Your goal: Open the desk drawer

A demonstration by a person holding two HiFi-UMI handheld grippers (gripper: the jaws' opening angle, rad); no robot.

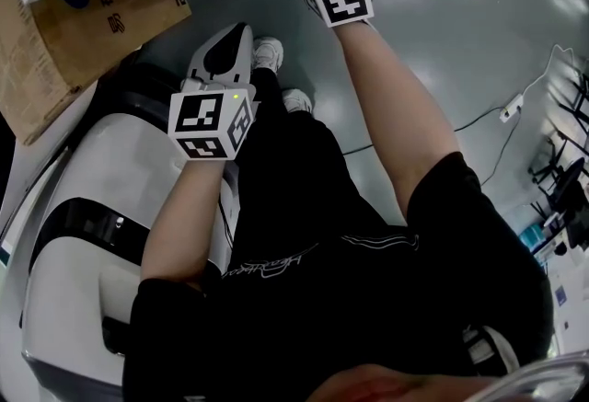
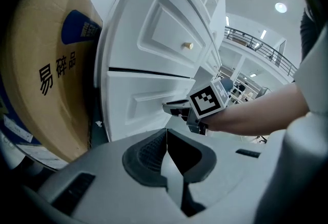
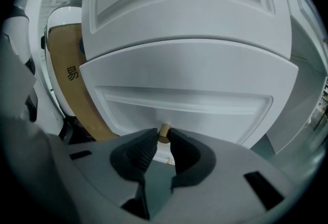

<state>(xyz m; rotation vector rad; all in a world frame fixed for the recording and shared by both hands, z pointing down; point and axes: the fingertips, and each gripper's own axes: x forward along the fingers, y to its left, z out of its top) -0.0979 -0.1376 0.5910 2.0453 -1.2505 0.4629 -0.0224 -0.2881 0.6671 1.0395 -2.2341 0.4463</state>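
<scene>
Grasp step: complete. The right claw (image 3: pixel 163 142) was clamped on the knob (image 3: pixel 164 131) of the lower drawer (image 3: pixel 195 82), with a pad pressed to each side of it. That drawer sat under the upper drawer (image 2: pixel 159 28), just beside a cardboard box (image 2: pixel 46 79). Its front appeared flush or barely out, so the pull was judged not yet done. The left claw (image 2: pixel 167 138) was closed on nothing, well apart from the drawer
</scene>
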